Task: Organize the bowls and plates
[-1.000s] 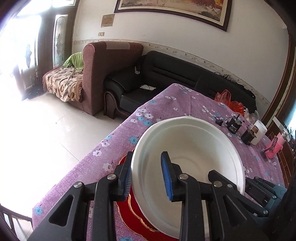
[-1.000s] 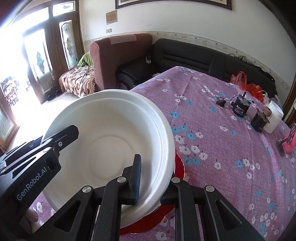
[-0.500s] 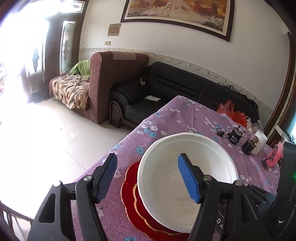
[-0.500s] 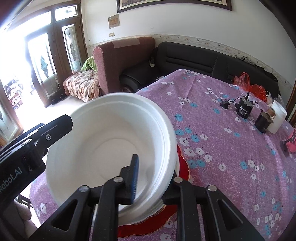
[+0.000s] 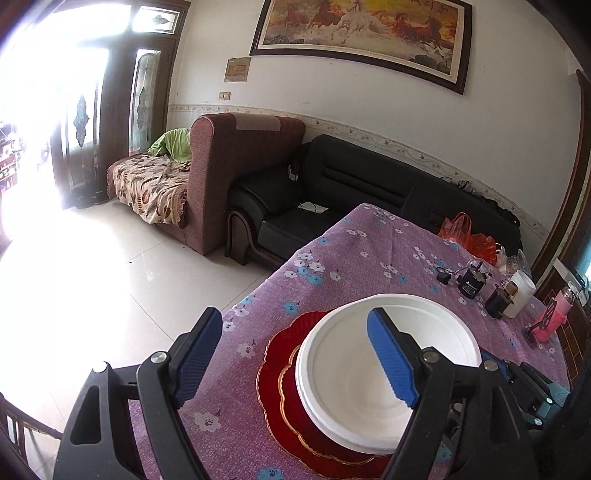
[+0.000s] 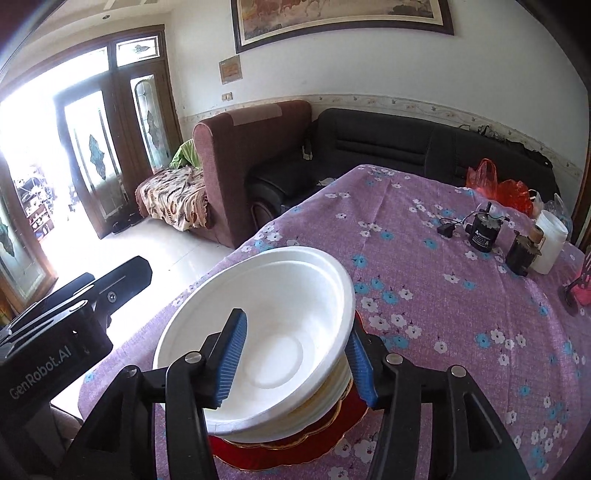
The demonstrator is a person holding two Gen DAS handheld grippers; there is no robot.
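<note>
Now that the left gripper (image 5: 295,358) has spread wide and backed off, and the right gripper (image 6: 295,360) has parted around the rim, the bowl (image 6: 273,336) sits stacked on the red plate (image 5: 280,376), apparently placed.

The white bowl (image 6: 280,332) covers most of the red plate (image 6: 295,452) in the right wrist view, and whether the right gripper (image 6: 295,363) actually touches its rim cannot be told. The painting (image 5: 364,26) is cut off at the top. The black motor's (image 6: 484,233) label is too small to read.
</note>
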